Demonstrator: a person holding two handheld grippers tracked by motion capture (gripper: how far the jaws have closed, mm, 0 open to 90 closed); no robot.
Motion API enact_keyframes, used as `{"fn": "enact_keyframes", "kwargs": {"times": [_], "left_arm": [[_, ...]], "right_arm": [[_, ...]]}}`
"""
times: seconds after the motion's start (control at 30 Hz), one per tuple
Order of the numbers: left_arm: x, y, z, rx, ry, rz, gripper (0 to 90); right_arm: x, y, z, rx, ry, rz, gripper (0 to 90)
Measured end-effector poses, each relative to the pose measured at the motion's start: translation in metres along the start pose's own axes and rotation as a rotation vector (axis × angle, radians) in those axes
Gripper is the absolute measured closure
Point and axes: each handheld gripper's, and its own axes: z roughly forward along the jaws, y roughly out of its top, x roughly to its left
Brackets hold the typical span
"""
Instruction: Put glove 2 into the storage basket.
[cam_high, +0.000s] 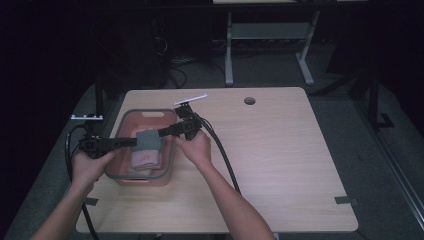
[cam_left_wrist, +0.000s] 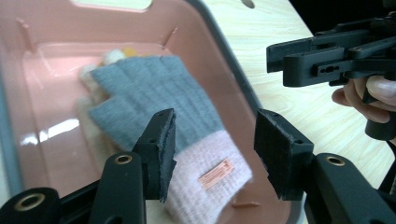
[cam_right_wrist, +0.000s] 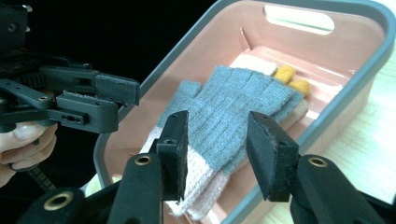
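A: Where is the glove?

B: The grey glove (cam_left_wrist: 154, 93) with the pink cuff lies in the pink basket (cam_high: 127, 120), on the bottom. In the high view it sits in the middle of the basket. Under it is another glove (cam_right_wrist: 292, 77), a pale one with yellow fingertips that peek out at the far end

A: And where is the basket?

B: On the wooden table (cam_high: 280, 150), at its left side, close to the person

A: What are the left tongs (cam_left_wrist: 212, 149) doing?

B: They hang over the basket, just above the pink cuff. The two black jaws are spread apart. The cuff shows in the gap between them, but the pads do not press on it. They hold nothing

A: And the right tongs (cam_right_wrist: 215, 149)?

B: Same thing. Their jaws are spread too, over the grey part of the glove. The glove lies flat below them, and nothing is pinched

A: Can you see both from above?

B: Yes. The left tongs (cam_high: 131, 142) come in from the left rim of the basket and the right tongs (cam_high: 162, 133) from the right rim. Their tips point at each other over the glove, near but not touching. The left hand (cam_high: 90, 167) is beside the basket's left wall, and the right hand (cam_high: 196, 148) is just past its right wall. A black cable (cam_high: 222, 155) runs back from the right tongs across the table
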Motion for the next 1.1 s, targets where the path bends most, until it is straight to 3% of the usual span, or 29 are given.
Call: {"fn": "enact_keyframes", "kwargs": {"times": [0.2, 0.57, 1.1], "left_arm": [[-0.013, 0.003, 0.005, -0.005, -0.022, 0.031, 46.5], [-0.044, 0.01, 0.025, -0.006, -0.077, 0.074, 42.5], [-0.098, 0.009, 0.075, 0.026, -0.156, 0.144, 35.8]], "right_arm": [[-0.006, -0.003, -0.015, -0.018, -0.006, 0.01, 55.9], [-0.026, -0.015, -0.058, -0.07, -0.032, 0.027, 52.9], [-0.066, -0.044, -0.129, -0.138, -0.108, 0.088, 49.2]]}}
